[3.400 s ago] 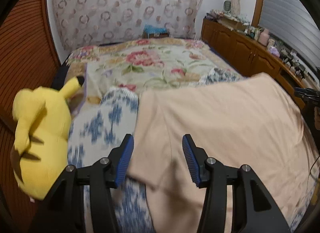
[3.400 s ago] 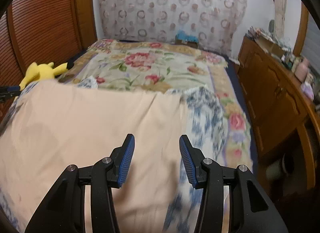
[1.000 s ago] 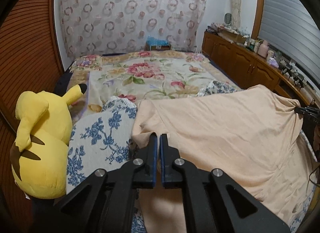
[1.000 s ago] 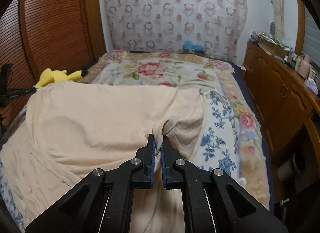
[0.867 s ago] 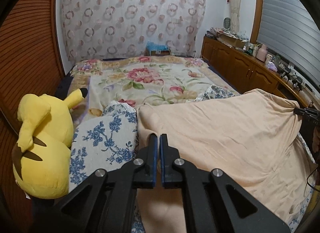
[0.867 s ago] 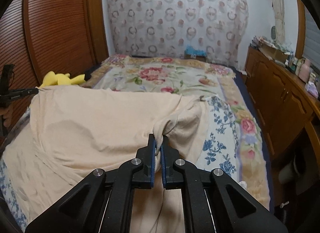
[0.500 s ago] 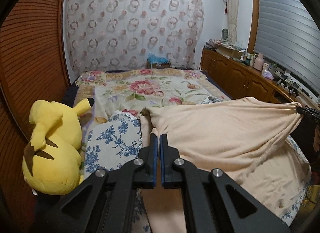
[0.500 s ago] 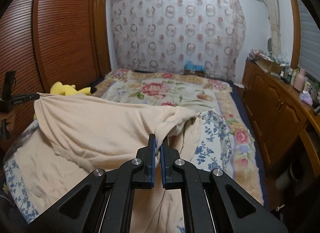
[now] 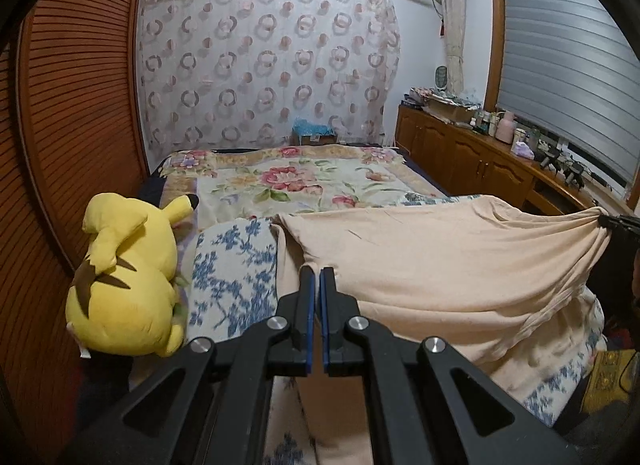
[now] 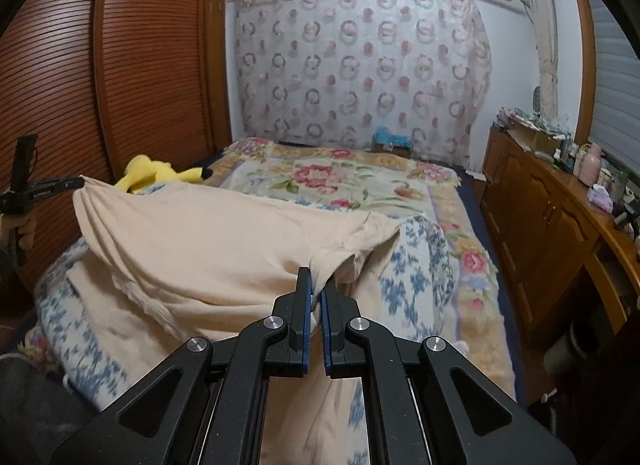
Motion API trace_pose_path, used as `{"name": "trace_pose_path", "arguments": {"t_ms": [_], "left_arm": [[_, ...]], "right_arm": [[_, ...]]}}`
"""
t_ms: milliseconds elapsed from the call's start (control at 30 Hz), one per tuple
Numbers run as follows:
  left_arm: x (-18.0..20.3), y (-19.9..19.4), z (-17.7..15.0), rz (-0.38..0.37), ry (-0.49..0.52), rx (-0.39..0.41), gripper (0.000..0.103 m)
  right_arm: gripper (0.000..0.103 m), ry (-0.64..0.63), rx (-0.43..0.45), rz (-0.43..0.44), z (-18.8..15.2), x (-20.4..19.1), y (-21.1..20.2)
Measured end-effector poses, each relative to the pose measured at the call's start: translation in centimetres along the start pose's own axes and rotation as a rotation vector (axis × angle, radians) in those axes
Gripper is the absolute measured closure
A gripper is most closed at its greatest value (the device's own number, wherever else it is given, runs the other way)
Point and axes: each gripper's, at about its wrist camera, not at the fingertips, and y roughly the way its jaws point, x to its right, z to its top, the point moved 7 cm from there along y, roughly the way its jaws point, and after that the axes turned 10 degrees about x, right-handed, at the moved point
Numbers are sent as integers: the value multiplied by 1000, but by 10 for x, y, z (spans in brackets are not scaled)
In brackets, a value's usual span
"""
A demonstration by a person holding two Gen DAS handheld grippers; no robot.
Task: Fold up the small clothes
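Observation:
A peach garment (image 9: 440,261) hangs stretched between my two grippers above the near end of the bed. My left gripper (image 9: 317,277) is shut on its left corner. My right gripper (image 10: 316,279) is shut on its bunched right corner. The garment (image 10: 208,249) sags in the middle, and its lower part still rests on the blue-flowered cover. In the left wrist view the right gripper (image 9: 618,222) shows at the far right with the cloth pinched. In the right wrist view the left gripper (image 10: 48,189) shows at the far left.
A yellow plush toy (image 9: 128,281) lies at the bed's left edge beside a wooden slatted wardrobe (image 10: 120,65). A blue-flowered cover (image 9: 236,269) and a floral bedspread (image 9: 304,181) cover the bed. A wooden cabinet (image 10: 552,225) with clutter runs along the right.
Both grippers closed on the garment's near corners and have lifted them upward. The cloth now hangs stretched between them, higher above the bed than half a second ago.

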Motion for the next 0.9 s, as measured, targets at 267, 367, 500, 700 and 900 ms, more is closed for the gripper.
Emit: {"name": "trace_pose_path", "arguments": {"t_ms": [267,367,500,700,900], "left_arm": [[3,-8,-43,18,5,-82,102],[3,-2,-65,23,-3,-134,99],[3,-1,-81,50,3,-157,89],[9,-4,-88,53,2,-162,63],[15,0,-95,45,-3,-174,56]], "right_arm": [[101,7,-86,-9,-41,-4,-4],[95,-2,-142,-48,-67,-1,5],[75,-39,-125,-94,-70,2,5],[49,-56,-82,-92,-59,0,5],[47,-34,-87,-33,-63,-17,30]]}}
